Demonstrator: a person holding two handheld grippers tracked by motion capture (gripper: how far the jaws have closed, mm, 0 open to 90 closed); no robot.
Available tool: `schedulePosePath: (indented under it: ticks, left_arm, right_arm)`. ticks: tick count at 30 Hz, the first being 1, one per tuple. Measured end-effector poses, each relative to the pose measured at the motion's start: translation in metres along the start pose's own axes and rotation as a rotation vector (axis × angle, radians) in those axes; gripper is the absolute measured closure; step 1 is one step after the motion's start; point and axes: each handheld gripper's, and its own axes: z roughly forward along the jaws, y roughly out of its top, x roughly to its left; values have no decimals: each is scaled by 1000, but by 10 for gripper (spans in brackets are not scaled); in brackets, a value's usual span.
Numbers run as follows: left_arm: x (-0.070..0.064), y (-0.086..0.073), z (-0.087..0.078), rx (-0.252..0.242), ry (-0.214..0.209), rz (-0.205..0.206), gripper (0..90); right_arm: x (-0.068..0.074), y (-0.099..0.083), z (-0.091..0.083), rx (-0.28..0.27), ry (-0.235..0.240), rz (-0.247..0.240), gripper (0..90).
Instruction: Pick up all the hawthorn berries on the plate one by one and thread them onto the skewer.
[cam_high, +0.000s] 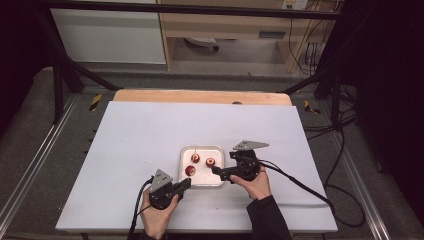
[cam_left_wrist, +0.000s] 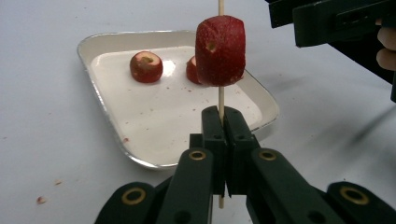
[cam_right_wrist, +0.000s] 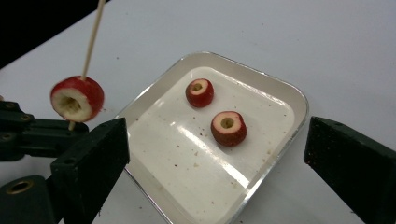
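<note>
L gripper (cam_left_wrist: 223, 122): jaws fully closed on lower end of thin wooden skewer (cam_left_wrist: 221, 95), held approx upright just off near-left corner of tray (cam_left_wrist: 100, 112). One cored red fruit piece (cam_left_wrist: 220, 50) already threaded partway up the skewer, clear of the jaws

R gripper (cam_right_wrist: 215, 154): jaws wide apart, nothing between them, hovering over tray w/ two more cored fruit pieces below – one nearer (cam_right_wrist: 228, 128), one farther (cam_right_wrist: 200, 92) – apart from each other, both resting on tray floor, core holes facing up

Tray sits mid-counter (cam_high: 150, 130)

Handling, est.:
- fruit pieces light, soft flesh, skin prob. slick; crumbs on tray suggest they shed or bruise easily
- take hold across the red skin sides, light squeeze only, keep core hole unobstructed for skewer
- skewer stiff but thin; could snap or slip if pushed off-axis, so grip low as now

Next pick likely the nearer piece
</note>
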Motion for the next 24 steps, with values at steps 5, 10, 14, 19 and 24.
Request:
schedulePosePath:
  ticks: [5,10,14,19,24]
  left_arm:
    - [6,-3,-7,6,-11,6,890]
    - [10,-6,-9,14,-10,5,890]
    - [13,-7,-13,21,-3,9,890]
    - [16,-8,-16,29,-1,8,890]
    - [19,-9,-17,33,0,7,889]
  right_arm:
    - [-6,3,1,74,-25,-46,65]
    - [-7,8,3,137,-41,-90,62]
    - [-6,16,8,173,-52,-108,62]
    - [-6,26,16,214,-63,-128,65]
    - [-5,34,26,263,-75,-150,75]
